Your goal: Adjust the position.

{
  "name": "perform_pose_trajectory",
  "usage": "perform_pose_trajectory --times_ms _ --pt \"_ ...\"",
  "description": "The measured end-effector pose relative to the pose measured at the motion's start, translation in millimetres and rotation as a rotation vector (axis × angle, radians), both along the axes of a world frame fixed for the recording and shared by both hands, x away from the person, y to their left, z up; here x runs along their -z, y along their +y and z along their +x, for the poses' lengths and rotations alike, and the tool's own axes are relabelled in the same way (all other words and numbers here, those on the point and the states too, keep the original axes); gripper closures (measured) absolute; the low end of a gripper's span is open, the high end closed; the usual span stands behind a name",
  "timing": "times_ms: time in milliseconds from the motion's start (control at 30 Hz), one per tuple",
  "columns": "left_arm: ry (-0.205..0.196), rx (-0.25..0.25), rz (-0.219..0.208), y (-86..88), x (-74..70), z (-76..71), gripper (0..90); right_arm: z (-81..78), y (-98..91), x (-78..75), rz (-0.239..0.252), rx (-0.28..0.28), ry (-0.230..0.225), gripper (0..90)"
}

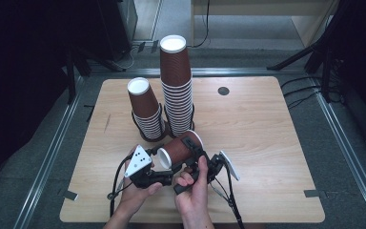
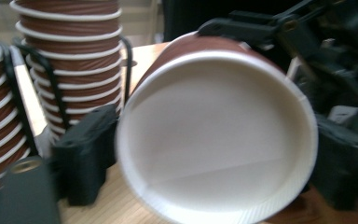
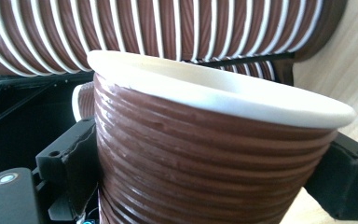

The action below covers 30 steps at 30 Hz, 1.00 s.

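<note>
Right gripper [image 1: 193,150]: clamped across the ribbed side of one loose cup [image 1: 178,149], a black jaw on each side of it, holding it tipped over just above the table, in front of the stacks.
Left gripper [image 1: 156,164]: jaws apart, parked right at the cup's open mouth. Its own view stares straight into the white inside, with a jaw either side of the rim and no squeeze on it, as far as anyone could tell.
Table [image 1: 267,143]: light wood and mostly bare. All the action is near the front edge, where the person's two hands come in.
Tall stack [image 1: 176,86]: brown ribbed cups nested upside down, standing upright toward the back, easily the higher of the two.
Short stack [image 1: 145,109]: same cups, also upside down, just to the left of the tall one and leaning a bit.
Wire holders [image 1: 192,114]: a black frame hugs the base of each stack.
Round plug [image 1: 223,90]: small dark disc in the tabletop, well off to the right of the stacks and not part of the job.
Progress: looks like a one-cup-at-a-time restacking job. Both stacks already hold plenty, one cup is in the air and on neither stack, and it's in the right gripper alone.
Left to do: get that cup turned and seated on a stack. Which stack is anyone's guess.
</note>
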<state>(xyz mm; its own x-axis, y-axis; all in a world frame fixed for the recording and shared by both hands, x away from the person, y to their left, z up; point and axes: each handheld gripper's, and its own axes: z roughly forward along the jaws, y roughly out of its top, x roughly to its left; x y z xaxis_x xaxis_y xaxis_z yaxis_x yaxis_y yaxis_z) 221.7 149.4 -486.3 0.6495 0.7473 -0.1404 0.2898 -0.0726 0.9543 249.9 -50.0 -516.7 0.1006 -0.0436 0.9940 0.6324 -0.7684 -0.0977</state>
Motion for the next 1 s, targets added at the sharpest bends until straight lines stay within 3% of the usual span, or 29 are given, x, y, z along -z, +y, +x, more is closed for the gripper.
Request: perform_pose_trajectory --times_ms 100,200,400,567,700,733,767,800,833,867,933,967,1000 --pt "0.003 -0.012 -0.026 4.7 -1.3 0.8 7.0 1.4 -4.4 -2.1 -0.023 0.02 -0.034 10.2" --pt "0.006 -0.016 -0.031 7.8 -1.7 1.2 6.8 4.0 -7.9 -1.7 -0.077 0.033 -0.06 10.3" --pt "0.015 -0.026 -0.036 12.0 0.6 2.3 6.8 9.0 -15.4 -0.4 -0.156 0.078 -0.103 11.4" --pt "0.023 -0.026 -0.039 13.9 3.7 2.7 6.8 13.5 -20.5 0.9 -0.206 0.092 -0.121 11.6" --pt "0.04 -0.04 -0.037 17.5 7.6 3.4 6.8 17.1 -26.4 -0.9 -0.286 0.106 -0.164 11.7" --pt "0.04 -0.04 -0.037 17.5 7.6 3.4 6.8 17.1 -26.4 -0.9 -0.286 0.106 -0.164 11.7" --pt "0.06 -0.057 -0.046 20.9 9.8 4.1 6.8 17.9 -28.2 -3.0 -0.383 0.124 -0.202 11.7" --pt "0.066 -0.06 -0.053 23.2 11.1 4.6 6.8 18.2 -28.7 -3.6 -0.413 0.126 -0.214 11.7" --pt "0.066 -0.06 -0.053 23.2 11.1 4.6 6.8 18.2 -28.7 -3.6 -0.413 0.126 -0.214 11.7" --pt "0.075 -0.073 -0.054 27.4 13.2 4.7 6.8 18.8 -29.5 -4.4 -0.471 0.123 -0.235 11.7" --pt "0.077 -0.08 -0.052 29.5 14.0 4.7 6.8 19.4 -29.4 -4.4 -0.527 0.124 -0.26 11.7" --pt "0.08 -0.089 -0.049 31.6 14.7 4.5 6.8 19.4 -29.4 -4.4 -0.527 0.124 -0.26 11.7" --pt "0.084 -0.102 -0.045 36.3 16.1 4.3 6.8 20.0 -29.4 -4.6 -0.569 0.114 -0.286 11.7"
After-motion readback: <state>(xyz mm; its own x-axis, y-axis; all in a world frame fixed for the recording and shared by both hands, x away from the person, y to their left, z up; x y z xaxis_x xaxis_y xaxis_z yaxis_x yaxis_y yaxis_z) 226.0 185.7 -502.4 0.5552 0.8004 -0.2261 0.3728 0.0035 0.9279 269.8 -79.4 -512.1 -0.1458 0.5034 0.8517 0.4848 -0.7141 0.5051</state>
